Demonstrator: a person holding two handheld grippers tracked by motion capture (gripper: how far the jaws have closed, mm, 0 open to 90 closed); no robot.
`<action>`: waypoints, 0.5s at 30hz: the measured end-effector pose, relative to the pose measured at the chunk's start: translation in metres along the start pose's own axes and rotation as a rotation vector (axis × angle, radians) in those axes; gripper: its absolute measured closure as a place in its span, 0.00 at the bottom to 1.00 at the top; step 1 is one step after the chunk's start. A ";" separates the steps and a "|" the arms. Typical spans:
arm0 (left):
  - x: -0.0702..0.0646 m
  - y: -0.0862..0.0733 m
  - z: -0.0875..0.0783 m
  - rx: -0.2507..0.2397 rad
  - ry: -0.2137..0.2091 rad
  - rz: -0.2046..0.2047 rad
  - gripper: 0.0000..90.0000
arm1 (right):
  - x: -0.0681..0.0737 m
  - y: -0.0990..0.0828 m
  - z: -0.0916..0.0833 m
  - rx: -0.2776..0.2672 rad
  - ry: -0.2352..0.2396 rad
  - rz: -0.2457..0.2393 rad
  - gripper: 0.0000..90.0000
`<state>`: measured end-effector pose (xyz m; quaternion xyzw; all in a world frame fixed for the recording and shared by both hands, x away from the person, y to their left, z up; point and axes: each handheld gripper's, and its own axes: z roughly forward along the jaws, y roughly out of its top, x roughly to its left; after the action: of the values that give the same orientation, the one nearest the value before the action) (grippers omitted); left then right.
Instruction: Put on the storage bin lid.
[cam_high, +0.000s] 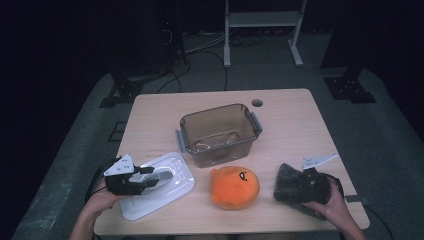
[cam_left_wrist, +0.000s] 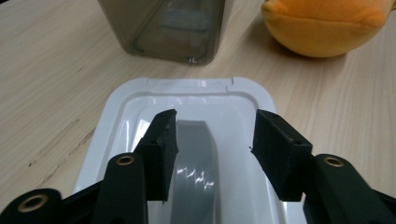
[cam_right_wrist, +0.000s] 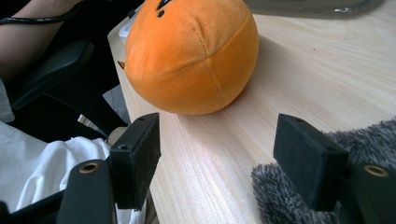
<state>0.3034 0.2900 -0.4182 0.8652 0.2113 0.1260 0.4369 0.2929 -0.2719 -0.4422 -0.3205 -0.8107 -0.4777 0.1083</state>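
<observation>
On the table, front left to front right:

1. Left gripper (cam_left_wrist: 212, 140): jaws parted astride the grey handle (cam_left_wrist: 196, 163) of the white lid (cam_left_wrist: 187, 91), pads clear of it.
2. Right gripper (cam_right_wrist: 217, 158): jaws apart, empty, between the orange plush (cam_right_wrist: 191, 56) and the grey furry cloth (cam_right_wrist: 289, 196).
3. Brown bin (cam_high: 220, 131): uncovered, behind the lid.
4. Risk: closing off-centre on the glossy handle could let the lid slip or tilt.

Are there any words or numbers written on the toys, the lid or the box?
None can be read.
The orange plush toy has only black stitched face marks, not letters.
The white lid, the clear box and the grey furry toy show no writing.
</observation>
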 end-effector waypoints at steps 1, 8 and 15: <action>-0.002 0.002 0.000 -0.002 -0.002 0.000 0.53 | 0.000 0.000 0.000 -0.002 0.000 0.003 0.34; -0.011 0.016 0.002 -0.039 -0.051 0.013 0.43 | -0.001 -0.001 -0.002 -0.013 -0.004 0.009 0.33; -0.022 0.032 0.005 -0.042 -0.084 0.041 0.37 | -0.003 -0.001 -0.004 -0.018 -0.009 0.015 0.32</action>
<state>0.2943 0.2591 -0.3960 0.8645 0.1726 0.1030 0.4607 0.2937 -0.2765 -0.4427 -0.3296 -0.8045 -0.4828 0.1051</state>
